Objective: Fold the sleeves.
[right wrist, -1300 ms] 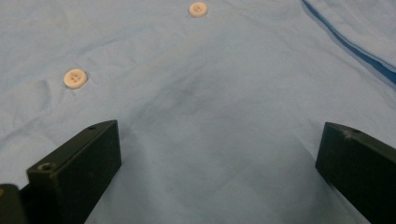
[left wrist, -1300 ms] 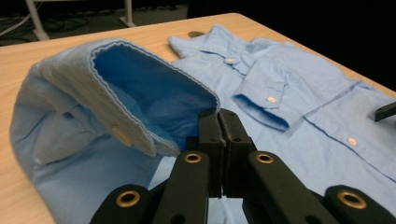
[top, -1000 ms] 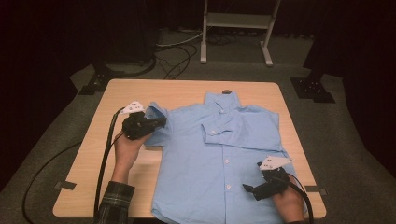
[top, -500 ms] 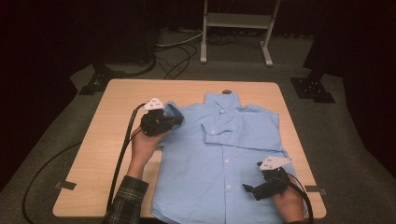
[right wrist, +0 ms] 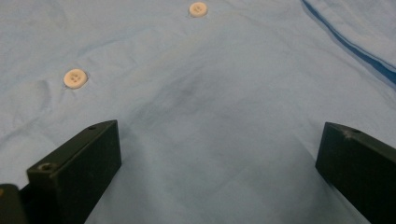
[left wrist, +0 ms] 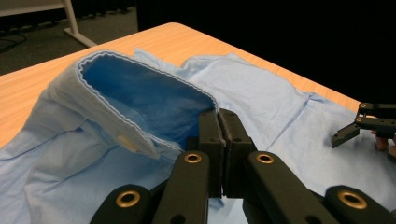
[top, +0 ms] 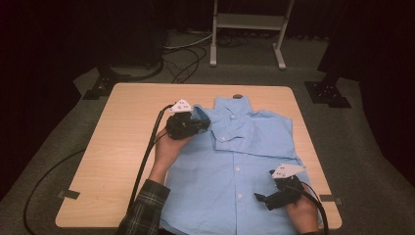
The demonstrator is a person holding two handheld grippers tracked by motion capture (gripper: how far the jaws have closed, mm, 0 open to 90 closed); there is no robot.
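1. A light blue button-up shirt (top: pixel 244 166) lay face up on the wooden table (top: pixel 122 147), its collar near the far edge and its hem at the near edge, covering the centre and right part of the surface.
2. The left gripper (top: pixel 188 126) was over the shirt's left shoulder, toward the far-left part of the garment. Its jaws were pressed together on the sleeve cuff (left wrist: pixel 140 100), which stood lifted off the table with its darker blue inside showing.
3. A white button (left wrist: pixel 126 141) sat on the cuff's band, just beside the jaws.
4. The right gripper (top: pixel 279 196) rested over the shirt's lower right front, near the near-right corner of the table. Its jaws stood wide apart, nothing between them but flat cloth.
5. Two placket buttons (right wrist: pixel 74 78) lay ahead of the right gripper's jaws.
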